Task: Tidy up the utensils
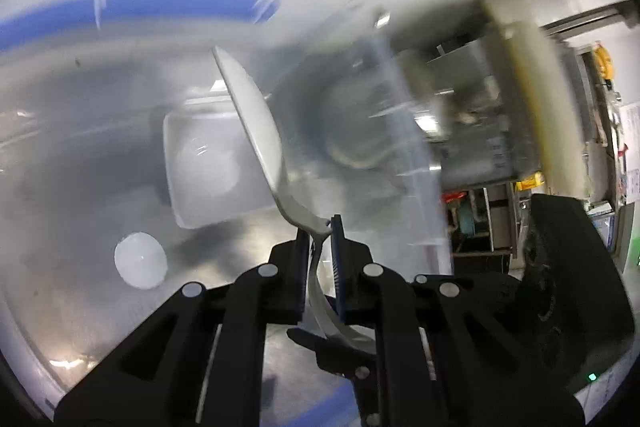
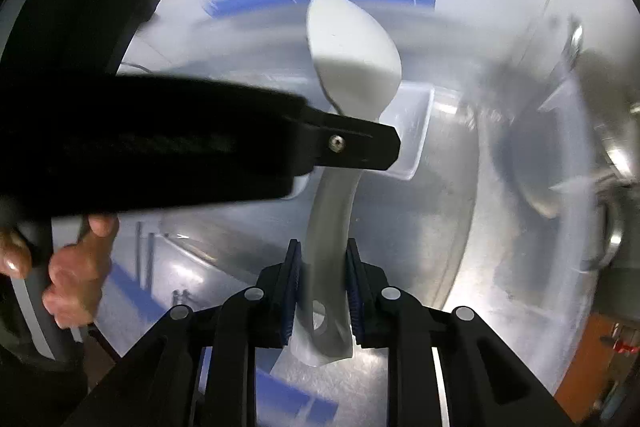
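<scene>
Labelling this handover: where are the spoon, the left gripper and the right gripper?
spoon (image 2: 352, 43), right wrist view, on its bowl.
left gripper (image 1: 320, 239), left wrist view, between fingertips at the spoon's neck.
right gripper (image 2: 323, 263), right wrist view, between fingertips on the handle.

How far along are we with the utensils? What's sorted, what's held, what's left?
Done: nothing visibly sorted; the blurred clear bin shows no utensils, only a small square tub and a white ball.
In hand: the left tool grips the spoon near its neck, the right tool its handle end.
Left: placing that spoon. Other utensils aren't in view.

no legible text, labels or numbers anywhere
</scene>
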`<state>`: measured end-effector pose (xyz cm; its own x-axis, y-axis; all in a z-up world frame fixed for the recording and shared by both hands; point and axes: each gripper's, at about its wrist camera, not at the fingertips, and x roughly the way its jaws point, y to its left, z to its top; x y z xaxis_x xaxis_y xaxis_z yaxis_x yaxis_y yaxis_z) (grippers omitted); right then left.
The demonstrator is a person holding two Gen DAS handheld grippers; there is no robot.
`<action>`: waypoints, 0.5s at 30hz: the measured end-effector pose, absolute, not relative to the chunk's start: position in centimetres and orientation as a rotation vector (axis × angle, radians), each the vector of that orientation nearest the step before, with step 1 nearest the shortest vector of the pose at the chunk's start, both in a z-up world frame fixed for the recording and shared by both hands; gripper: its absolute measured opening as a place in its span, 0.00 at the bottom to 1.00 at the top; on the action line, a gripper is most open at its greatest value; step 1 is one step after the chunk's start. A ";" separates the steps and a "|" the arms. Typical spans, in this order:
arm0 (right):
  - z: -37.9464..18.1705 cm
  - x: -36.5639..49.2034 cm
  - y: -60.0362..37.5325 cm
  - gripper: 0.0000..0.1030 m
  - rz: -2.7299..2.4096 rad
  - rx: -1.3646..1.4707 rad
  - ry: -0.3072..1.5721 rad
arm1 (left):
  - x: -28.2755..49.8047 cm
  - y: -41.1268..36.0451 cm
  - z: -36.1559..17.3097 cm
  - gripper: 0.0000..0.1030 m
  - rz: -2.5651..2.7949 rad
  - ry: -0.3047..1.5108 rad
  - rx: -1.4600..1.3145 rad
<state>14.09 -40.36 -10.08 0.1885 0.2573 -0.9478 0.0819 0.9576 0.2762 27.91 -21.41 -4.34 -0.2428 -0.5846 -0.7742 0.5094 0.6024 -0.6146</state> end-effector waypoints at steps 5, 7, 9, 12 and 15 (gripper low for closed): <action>-13.8 16.2 -41.1 0.21 0.107 0.385 1.484 | 29.6 -21.7 -8.8 0.09 -0.993 1.601 -0.088; -14.9 16.4 -41.5 0.21 0.091 0.404 1.509 | 29.6 -21.6 -9.5 0.09 -0.992 1.620 -0.095; -15.8 16.6 -41.9 0.22 0.086 0.445 1.545 | 29.7 -21.4 -9.8 0.10 -0.995 1.642 -0.100; -16.5 17.3 -42.3 0.25 0.088 0.455 1.572 | 29.8 -21.6 -9.7 0.14 -0.984 1.652 -0.094; -17.2 17.5 -42.6 0.32 0.069 0.472 1.619 | 30.3 -20.8 -9.5 0.31 -0.951 1.651 -0.087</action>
<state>17.49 -42.55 -17.25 -0.0293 0.3404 -0.9398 0.2592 0.9107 0.3217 30.25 -20.78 -9.45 -0.3276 -0.5234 -0.7866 0.4182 0.6662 -0.6175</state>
